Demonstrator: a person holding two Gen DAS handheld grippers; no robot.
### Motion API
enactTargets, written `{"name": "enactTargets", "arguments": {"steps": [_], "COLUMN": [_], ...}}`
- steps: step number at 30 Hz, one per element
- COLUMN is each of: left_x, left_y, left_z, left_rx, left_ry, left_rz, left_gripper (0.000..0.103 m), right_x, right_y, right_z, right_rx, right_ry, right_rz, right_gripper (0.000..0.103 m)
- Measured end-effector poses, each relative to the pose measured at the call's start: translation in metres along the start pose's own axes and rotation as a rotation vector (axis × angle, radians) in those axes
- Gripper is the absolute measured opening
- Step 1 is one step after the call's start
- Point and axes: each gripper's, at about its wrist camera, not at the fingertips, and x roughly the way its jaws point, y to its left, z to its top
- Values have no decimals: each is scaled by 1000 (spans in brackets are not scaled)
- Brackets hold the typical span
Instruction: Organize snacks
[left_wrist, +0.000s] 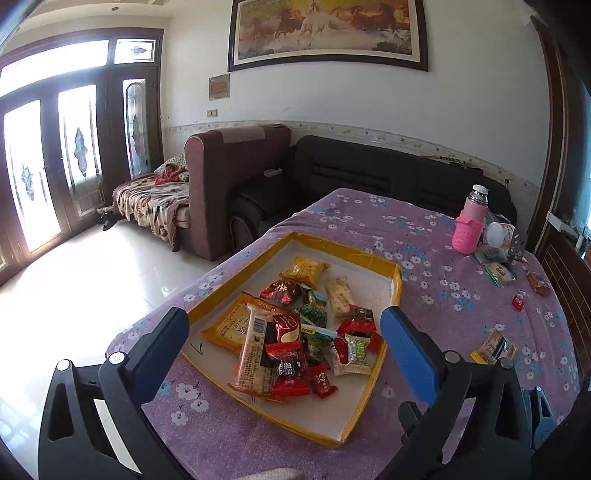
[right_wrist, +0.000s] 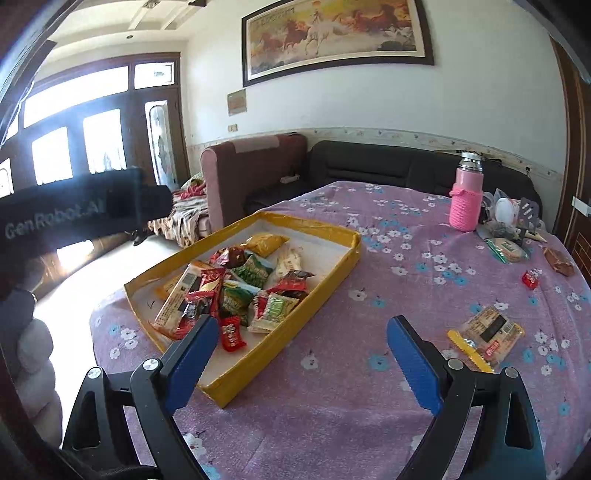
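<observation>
Currently both tongs are spread wide and hold nothing. Left tongs (left_wrist: 284, 343) hover over the yellow-rimmed tray (left_wrist: 397, 280), which sits toward the surface's left edge and carries a pile of wrapped snacks (left_wrist: 295, 332). Right tongs (right_wrist: 299, 350) hang above bare floral cloth (right_wrist: 332, 406) just right of the tray. One flat snack packet (right_wrist: 487, 332) lies on the cloth near the right edge, a small red candy (right_wrist: 530, 277) beyond it. Pink bottle (right_wrist: 466, 195) stands upright near the far right corner.
</observation>
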Motion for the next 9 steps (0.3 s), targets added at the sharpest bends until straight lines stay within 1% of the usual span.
{"name": "enactTargets", "arguments": {"steps": [5,9], "left_x": [9,17], "left_y": [13,23], "left_z": [-5,-7], "left_rx": [-17,-40], "left_ry": [40,75], "left_rz": [-3,-15], "left_gripper": [103,103], "right_x": [13,18], "right_y": [21,24], "right_z": [0,0], "right_rx": [-45,-33], "right_ry": [54,79], "right_rz": [31,34], "right_gripper": [93,93]}}
